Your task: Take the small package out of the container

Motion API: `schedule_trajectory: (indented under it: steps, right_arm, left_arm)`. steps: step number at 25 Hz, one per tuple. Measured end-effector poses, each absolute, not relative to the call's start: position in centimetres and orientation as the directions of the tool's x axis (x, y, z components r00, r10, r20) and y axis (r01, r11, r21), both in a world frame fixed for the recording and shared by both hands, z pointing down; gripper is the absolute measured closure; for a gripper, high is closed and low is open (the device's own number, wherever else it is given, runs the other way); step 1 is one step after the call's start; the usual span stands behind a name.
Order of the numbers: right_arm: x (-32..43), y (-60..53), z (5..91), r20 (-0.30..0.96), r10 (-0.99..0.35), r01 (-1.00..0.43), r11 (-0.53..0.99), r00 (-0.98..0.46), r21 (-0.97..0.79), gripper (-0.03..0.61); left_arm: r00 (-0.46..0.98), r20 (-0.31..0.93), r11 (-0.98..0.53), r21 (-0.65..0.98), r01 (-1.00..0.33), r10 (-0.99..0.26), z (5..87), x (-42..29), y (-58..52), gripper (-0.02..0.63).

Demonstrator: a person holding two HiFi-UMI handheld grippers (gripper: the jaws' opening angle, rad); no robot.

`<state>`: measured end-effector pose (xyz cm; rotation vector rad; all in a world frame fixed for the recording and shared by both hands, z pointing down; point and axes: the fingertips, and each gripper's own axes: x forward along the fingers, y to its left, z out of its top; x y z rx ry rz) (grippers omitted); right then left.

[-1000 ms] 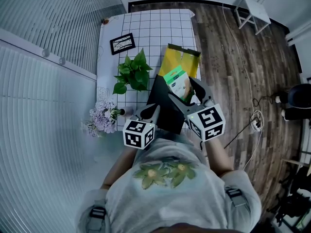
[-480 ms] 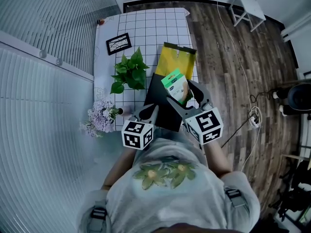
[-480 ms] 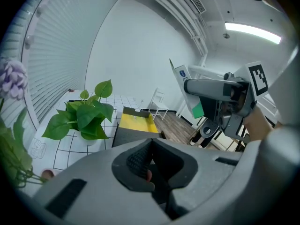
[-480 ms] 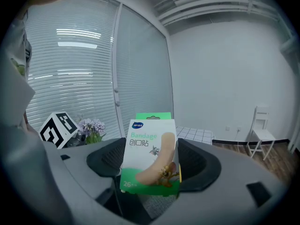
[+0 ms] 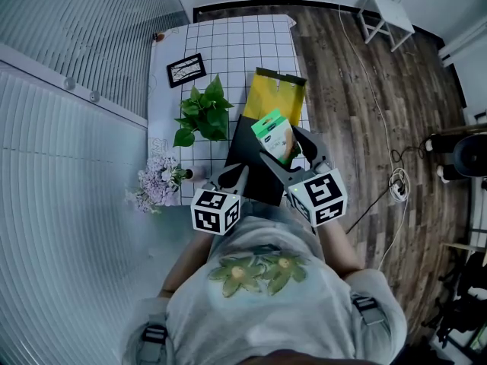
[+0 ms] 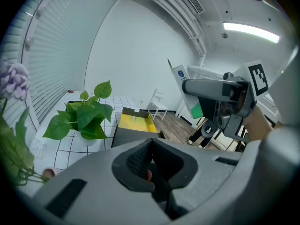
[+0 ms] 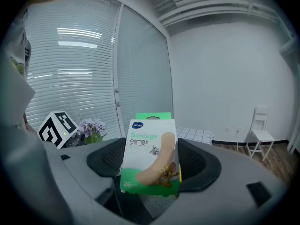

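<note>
My right gripper is shut on a small green-and-white bandage box, held upright above the container. The box fills the gap between the pads in the right gripper view. The container is a dark grey box with a yellow flap open at its far end, lying on the table's right side. My left gripper sits at the container's near left edge, jaws pressed together on a thin dark edge of it. From the left gripper view the lifted package shows at upper right.
A potted green plant stands left of the container, purple flowers at the table's near left corner, and a framed picture lies farther back. The table has a white grid cloth. A white chair and cables are on the wooden floor.
The right gripper with the bandage box has shifted slightly up and away from the container. The left gripper has stayed at the container's edge.
</note>
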<state>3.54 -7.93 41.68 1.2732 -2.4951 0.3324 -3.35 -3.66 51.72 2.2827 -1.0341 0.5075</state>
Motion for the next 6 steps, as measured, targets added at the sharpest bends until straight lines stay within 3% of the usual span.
schedule_trajectory:
  steps: [6]
  right_arm:
    - [3.56,-7.89,41.85,0.386,-0.742,-0.817,0.573,-0.548,-0.059,0.242]
  left_arm:
    - [0.628,0.547,-0.533,0.347,-0.772,-0.553,51.70,-3.48,-3.38,0.607]
